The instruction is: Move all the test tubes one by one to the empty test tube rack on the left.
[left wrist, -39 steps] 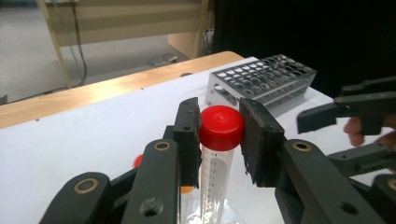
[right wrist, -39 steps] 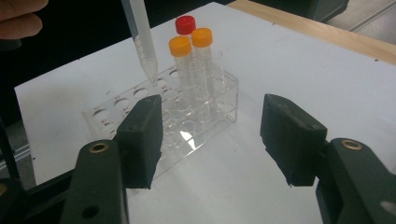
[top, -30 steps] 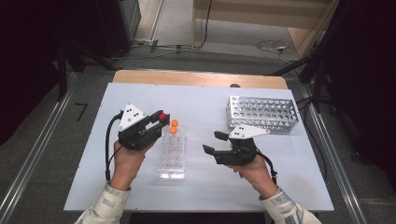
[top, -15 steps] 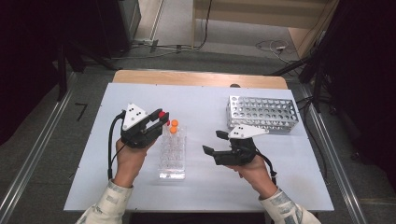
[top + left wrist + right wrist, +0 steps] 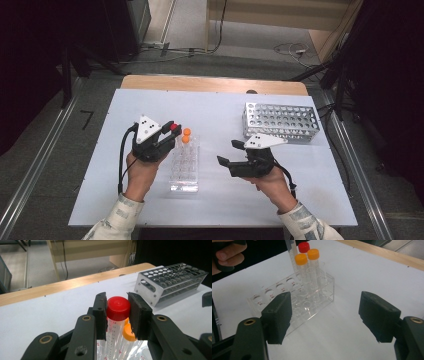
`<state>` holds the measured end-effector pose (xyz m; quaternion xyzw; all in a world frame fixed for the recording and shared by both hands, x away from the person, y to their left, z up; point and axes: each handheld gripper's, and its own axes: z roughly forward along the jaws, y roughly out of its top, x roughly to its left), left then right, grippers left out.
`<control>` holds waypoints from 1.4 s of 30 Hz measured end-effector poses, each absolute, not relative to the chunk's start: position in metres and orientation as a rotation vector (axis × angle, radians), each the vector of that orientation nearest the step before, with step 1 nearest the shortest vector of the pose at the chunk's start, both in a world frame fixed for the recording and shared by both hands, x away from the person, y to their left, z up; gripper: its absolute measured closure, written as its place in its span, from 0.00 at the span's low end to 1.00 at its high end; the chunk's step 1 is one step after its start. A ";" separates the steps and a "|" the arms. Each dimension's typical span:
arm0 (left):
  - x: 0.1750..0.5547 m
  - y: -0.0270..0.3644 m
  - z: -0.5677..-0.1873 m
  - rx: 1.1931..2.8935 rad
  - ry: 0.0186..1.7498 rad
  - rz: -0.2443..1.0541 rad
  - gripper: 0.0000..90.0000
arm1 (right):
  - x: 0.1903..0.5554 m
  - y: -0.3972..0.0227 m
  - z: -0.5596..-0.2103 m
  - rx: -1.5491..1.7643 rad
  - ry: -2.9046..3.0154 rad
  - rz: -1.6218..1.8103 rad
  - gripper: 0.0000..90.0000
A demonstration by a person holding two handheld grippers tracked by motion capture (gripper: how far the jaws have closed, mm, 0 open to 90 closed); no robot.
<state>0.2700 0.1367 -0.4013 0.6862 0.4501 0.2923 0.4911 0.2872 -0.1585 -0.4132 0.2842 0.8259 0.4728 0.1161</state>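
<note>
My left tool (image 5: 117,312) pinches the red-capped tube (image 5: 118,308) over the clear rack (image 5: 294,305) on the counter (image 5: 220,107), right tool (image 5: 329,317) spread empty; a tilted tube could jam and tip the rack.

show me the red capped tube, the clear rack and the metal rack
red-capped tube (image 5: 118,308), left gripper view, on its red cap.
clear rack (image 5: 325,295), right gripper view, on its end wall.
metal rack (image 5: 280,120), high view, on its perforated top.

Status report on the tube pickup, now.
Left gripper shut on red-capped tube, over clear rack. Right gripper open, holding nothing. Two orange-capped tubes alongside; nothing blocking.
</note>
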 end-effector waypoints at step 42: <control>0.267 0.137 -0.406 1.664 1.144 0.634 0.49 | 0.288 -0.160 -0.414 0.833 2.410 1.381 0.28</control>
